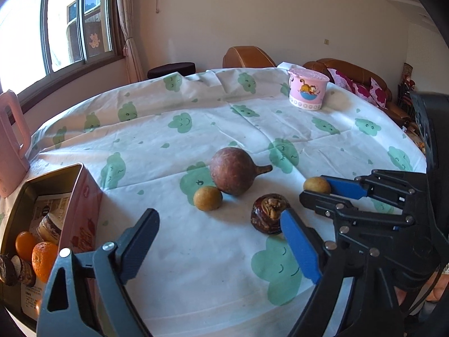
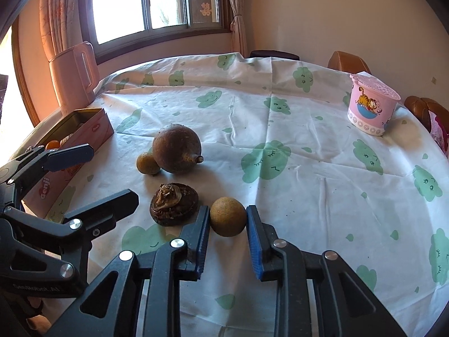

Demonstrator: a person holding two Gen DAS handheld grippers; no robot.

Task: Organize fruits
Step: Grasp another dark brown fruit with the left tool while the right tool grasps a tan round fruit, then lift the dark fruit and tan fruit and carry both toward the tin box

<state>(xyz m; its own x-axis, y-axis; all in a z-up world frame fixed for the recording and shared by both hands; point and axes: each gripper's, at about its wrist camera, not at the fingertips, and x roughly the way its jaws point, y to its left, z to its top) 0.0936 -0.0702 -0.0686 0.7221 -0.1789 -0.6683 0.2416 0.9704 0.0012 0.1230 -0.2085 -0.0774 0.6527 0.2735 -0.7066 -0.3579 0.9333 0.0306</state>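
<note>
My right gripper (image 2: 228,220) is shut on a small tan round fruit (image 2: 228,216) that rests on the tablecloth; the left wrist view shows that fruit (image 1: 317,185) between the right gripper's fingers. My left gripper (image 1: 219,213) is open and holds nothing. A dark, wrinkled fruit (image 1: 269,213) (image 2: 174,203) lies just past the tip of its blue finger. Further off, a large brown fruit with a stem (image 1: 233,174) (image 2: 176,148) touches a second small tan fruit (image 1: 207,198) (image 2: 148,163).
A pink tin box (image 1: 84,210) (image 2: 98,129) at the left edge holds oranges (image 1: 42,258). A pink jug (image 1: 11,140) (image 2: 75,70) stands behind it. A pink cartoon cup (image 1: 308,90) (image 2: 370,104) stands at the far right of the cloud-print tablecloth (image 2: 308,196).
</note>
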